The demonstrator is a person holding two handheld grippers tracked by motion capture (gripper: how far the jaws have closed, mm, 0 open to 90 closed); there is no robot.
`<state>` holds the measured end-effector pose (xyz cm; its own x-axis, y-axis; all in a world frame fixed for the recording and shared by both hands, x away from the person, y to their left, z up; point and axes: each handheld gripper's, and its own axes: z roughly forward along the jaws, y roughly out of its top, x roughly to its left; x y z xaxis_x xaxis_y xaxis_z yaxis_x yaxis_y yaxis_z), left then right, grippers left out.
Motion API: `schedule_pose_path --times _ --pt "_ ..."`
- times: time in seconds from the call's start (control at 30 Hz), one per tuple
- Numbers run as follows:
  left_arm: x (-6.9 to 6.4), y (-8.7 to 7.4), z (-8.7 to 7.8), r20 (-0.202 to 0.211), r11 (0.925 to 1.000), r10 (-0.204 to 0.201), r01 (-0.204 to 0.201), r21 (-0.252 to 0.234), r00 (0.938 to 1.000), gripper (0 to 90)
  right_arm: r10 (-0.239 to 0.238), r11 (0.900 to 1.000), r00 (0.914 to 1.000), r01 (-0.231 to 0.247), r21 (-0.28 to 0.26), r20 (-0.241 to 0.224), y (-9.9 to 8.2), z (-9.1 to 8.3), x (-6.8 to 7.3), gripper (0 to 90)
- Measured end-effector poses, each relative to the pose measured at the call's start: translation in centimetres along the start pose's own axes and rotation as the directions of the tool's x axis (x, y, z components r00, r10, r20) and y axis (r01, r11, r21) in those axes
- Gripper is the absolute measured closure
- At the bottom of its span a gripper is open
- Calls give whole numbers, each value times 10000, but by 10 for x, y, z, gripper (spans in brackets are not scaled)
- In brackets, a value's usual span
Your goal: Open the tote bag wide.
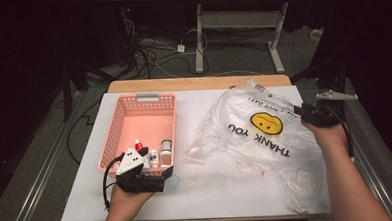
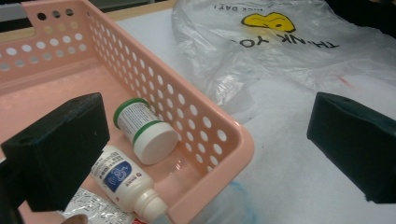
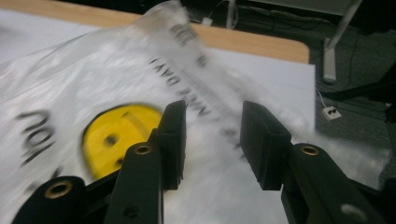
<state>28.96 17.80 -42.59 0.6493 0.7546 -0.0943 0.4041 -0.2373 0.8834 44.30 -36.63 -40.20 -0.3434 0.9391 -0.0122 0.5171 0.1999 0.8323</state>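
Note:
A clear plastic bag (image 1: 245,143) (image 2: 280,60) (image 3: 60,88) with a yellow smiley face and "THANK YOU" lies crumpled on the right of the white mat. My right gripper (image 1: 300,112) (image 3: 212,135) hovers at its right edge. The jaws stand apart, and a strip of the bag runs loosely between them. A pink perforated basket (image 1: 146,100) (image 2: 233,135) sits at the left. It holds a green-banded white jar (image 1: 166,147) (image 2: 147,130), a small blue-labelled bottle (image 1: 154,156) (image 2: 123,179) and a red-capped tube (image 1: 138,144). My left gripper (image 1: 167,176) (image 2: 210,126) is open wide, straddling the basket's near right corner.
The white mat (image 1: 212,190) covers a wooden table (image 1: 198,83) whose far edge shows. A faint blue mark (image 2: 240,196) lies on the mat by the basket corner. Beyond the table are floor cables (image 1: 146,52) and a desk frame (image 1: 275,32).

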Motion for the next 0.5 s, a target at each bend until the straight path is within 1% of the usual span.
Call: schedule_pose_path --times 0.1,0.13,0.17,0.2,0.23,0.27,0.3,0.37,0.4,0.43,0.47,0.5 --pt "0 0 -3 -111 9999 -14 13 -128 9999 0 -268 9996 9991 266 -73 -341 -19 -24 18 613" --pt "0 0 -3 -127 9999 -10 8 -130 9999 0 -345 9994 9986 341 -101 -409 -28 -35 26 613" --pt "0 0 -3 -127 9999 -10 8 -130 9999 0 -345 9994 9986 341 -101 -409 -28 -35 26 613" --pt "0 -1 -3 -122 9999 -26 24 -141 9999 0 -451 9990 9972 446 -100 -592 -42 -51 38 609" --pt "0 -1 -3 -120 9999 -27 26 -130 9999 0 -530 9986 9969 527 -72 -580 -48 -59 44 606" --pt "0 -1 -3 -121 9999 -10 8 -112 9999 0 -530 9986 9969 527 -72 -580 -48 -59 44 606" --pt "1 -2 -3 -136 10000 -3 1 -93 9999 0 -544 9984 9962 535 -158 -675 -62 -76 57 605" --pt "2 -3 -5 -112 9999 -30 29 -115 9999 0 -571 9983 9950 562 -123 -824 -76 -90 69 604" --pt "2 -3 -5 -112 9999 -30 29 -115 9999 0 -571 9983 9950 562 -123 -824 -76 -90 69 604" --pt "2 -3 -6 -111 9999 -34 32 -144 9999 0 -518 9987 9929 516 -43 -1071 -92 -101 81 585" --pt "1 -2 -6 -92 9999 -1 0 -168 10000 0 -483 9988 9920 493 56 -1169 -100 -106 87 576" --pt "1 -2 -6 -92 9999 -1 0 -168 10000 0 -366 9993 9913 372 22 -1268 -108 -111 92 562"
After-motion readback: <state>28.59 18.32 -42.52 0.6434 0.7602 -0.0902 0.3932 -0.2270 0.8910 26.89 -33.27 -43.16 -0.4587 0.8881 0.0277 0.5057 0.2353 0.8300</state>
